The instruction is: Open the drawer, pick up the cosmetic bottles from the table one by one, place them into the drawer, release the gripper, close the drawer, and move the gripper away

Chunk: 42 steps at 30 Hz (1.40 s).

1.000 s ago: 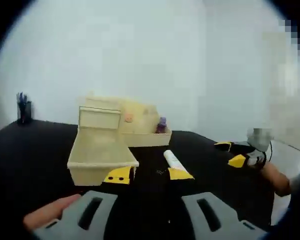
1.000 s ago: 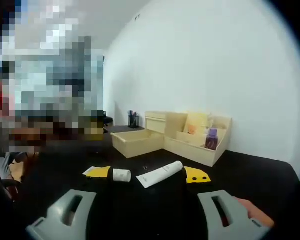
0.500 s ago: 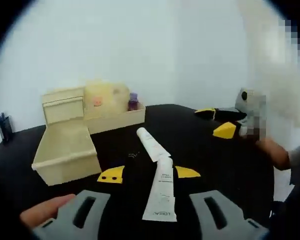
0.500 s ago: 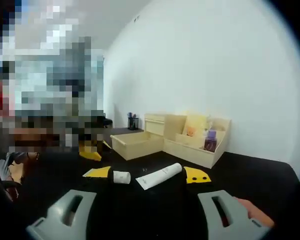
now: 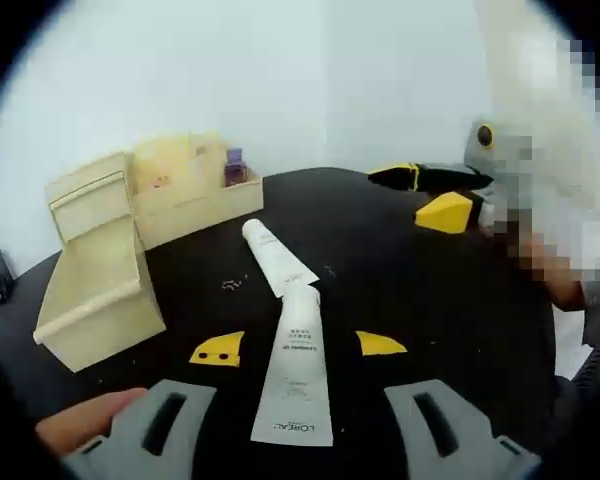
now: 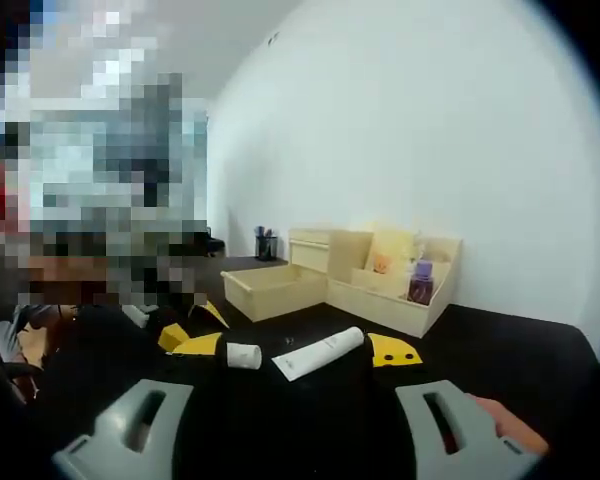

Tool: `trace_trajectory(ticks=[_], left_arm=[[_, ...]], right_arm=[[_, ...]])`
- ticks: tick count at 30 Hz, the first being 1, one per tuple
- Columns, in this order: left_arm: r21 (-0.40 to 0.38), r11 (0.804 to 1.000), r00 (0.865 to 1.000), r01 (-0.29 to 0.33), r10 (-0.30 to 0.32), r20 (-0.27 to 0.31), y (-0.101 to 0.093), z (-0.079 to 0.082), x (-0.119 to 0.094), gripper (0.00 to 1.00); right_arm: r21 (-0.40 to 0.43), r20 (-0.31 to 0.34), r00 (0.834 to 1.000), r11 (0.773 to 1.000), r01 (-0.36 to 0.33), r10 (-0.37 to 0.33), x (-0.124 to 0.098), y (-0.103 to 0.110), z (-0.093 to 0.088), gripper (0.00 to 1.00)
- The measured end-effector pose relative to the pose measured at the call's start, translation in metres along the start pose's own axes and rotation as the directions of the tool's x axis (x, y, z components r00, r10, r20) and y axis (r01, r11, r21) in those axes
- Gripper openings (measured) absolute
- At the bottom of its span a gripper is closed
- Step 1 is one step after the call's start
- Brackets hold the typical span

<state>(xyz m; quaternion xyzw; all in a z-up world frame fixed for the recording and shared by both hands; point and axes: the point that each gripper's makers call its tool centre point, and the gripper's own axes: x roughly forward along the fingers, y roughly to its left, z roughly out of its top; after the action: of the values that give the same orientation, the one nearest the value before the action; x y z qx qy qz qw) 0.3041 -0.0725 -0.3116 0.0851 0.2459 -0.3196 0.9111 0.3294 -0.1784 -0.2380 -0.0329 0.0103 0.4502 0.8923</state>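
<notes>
Your left tool (image 5: pixel 298 352) is spread wide over a white L'Oréal tube (image 5: pixel 298 375); your right tool (image 6: pixel 295 350) is wide, holding nothing. The drawer (image 6: pixel 270 287) stands open.

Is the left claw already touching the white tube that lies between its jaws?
Apart. In the left gripper view the white tube lies between the left claw's open jaws, with black table visible on both sides.

Open drawer (image 5: pixel 90 300) stands unobstructed; tubes (image 5: pixel 295 375) lie beside it.
</notes>
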Motion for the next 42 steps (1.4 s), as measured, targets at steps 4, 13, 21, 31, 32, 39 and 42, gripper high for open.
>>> trace_trajectory(ticks=[4, 13, 21, 31, 32, 39, 42], left_arm=[[0.044, 0.998, 0.999, -0.033, 0.034, -0.028, 0.002, -0.003, 0.005, 0.36], [0.084, 0.995, 0.996, -0.058, 0.064, -0.067, 0.004, -0.008, 0.014, 0.27], [0.066, 0.996, 0.996, -0.062, 0.066, -0.059, 0.005, -0.008, 0.013, 0.25], [0.045, 0.996, 0.996, -0.078, 0.08, -0.046, 0.006, -0.006, 0.009, 0.17], [0.042, 0.996, 0.996, -0.078, 0.08, -0.045, 0.006, -0.005, 0.008, 0.17], [0.054, 0.997, 0.998, -0.059, 0.061, -0.025, 0.006, 0.003, 0.004, 0.12], [0.082, 0.996, 0.998, -0.023, 0.027, -0.054, 0.004, 0.001, 0.007, 0.19]], right_arm=[[0.0, 0.001, 1.0, 1.0, 0.0, 0.0, 0.0, 0.0, 0.0, 0.5], [0.001, 0.007, 1.0, 1.0, -0.002, 0.002, -0.001, 0.0, 0.001, 0.5], [0.017, 0.012, 1.0, 1.0, -0.008, 0.008, 0.0, 0.001, 0.002, 0.5], [0.239, 0.069, 0.994, 0.966, -0.1, 0.086, 0.002, 0.007, 0.003, 0.48], [0.241, 0.071, 0.994, 0.965, -0.099, 0.084, 0.002, 0.007, 0.003, 0.48], [0.231, 0.065, 0.994, 0.968, -0.099, 0.087, 0.003, 0.008, 0.002, 0.48], [0.229, 0.062, 0.994, 0.968, -0.103, 0.091, 0.004, 0.01, 0.001, 0.48]])
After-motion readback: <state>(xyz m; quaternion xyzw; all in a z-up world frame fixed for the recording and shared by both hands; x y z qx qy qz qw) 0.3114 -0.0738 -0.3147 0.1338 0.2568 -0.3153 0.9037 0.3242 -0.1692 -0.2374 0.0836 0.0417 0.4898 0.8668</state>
